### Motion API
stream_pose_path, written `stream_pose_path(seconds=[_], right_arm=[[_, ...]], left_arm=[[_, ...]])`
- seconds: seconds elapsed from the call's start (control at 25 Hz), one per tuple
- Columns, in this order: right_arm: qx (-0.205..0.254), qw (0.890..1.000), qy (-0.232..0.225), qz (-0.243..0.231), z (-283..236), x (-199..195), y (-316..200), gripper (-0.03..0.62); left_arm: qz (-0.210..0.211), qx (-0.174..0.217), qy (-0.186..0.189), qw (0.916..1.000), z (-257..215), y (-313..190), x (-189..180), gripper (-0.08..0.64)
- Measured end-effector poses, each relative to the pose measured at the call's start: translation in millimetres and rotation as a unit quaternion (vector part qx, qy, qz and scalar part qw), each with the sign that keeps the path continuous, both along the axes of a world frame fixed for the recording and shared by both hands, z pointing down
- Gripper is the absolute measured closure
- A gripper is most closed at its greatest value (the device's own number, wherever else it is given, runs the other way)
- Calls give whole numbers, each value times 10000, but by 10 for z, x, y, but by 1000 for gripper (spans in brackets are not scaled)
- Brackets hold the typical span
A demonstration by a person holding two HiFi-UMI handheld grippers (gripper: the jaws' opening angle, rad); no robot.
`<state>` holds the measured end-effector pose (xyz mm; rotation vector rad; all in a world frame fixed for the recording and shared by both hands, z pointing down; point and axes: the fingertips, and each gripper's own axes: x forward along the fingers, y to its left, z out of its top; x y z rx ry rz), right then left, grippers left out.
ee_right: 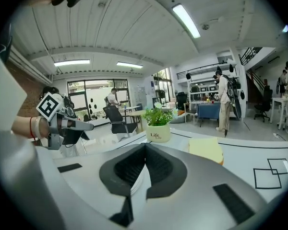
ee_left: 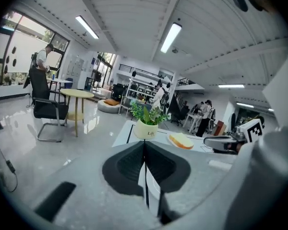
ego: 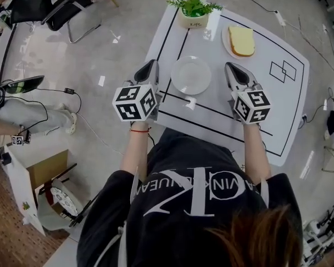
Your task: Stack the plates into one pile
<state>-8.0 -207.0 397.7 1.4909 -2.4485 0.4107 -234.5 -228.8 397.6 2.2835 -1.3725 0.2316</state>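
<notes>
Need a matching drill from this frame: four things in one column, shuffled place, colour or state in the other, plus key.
1 plate
2 potted plant
3 bread slice
4 left hand-held gripper

A shut, holding nothing
B at the far edge of the table
C white, on the near side of the plant
D yellow, right of the plant

Pairs: 1-C, 2-B, 3-D, 4-A

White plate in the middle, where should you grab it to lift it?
I'd pinch the white plate by its thin rim on the right side, coming in low from the right with the right hand-held gripper. It lies flat on the table, so only the raised rim gives the jaws something to close on. They are shut and must open first.
</notes>
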Motion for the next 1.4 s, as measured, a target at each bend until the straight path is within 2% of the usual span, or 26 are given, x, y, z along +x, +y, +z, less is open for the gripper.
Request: stream_pose_path(seconds=[0.24,0.76,1.4], right_arm=[[434,9987,-154,-226,-311,103,162,592],[815,9935,-383,-702,-561,235,623,592],[1302,9850,-622,-948,-835,429,1138,592]], left_arm=[[-301,393,-10,9988,-243,236,-59,551],[-883,903,-124,9919,-500,959,-64,551],[-1342,1587,-210,9779,-783,1613,26,551]])
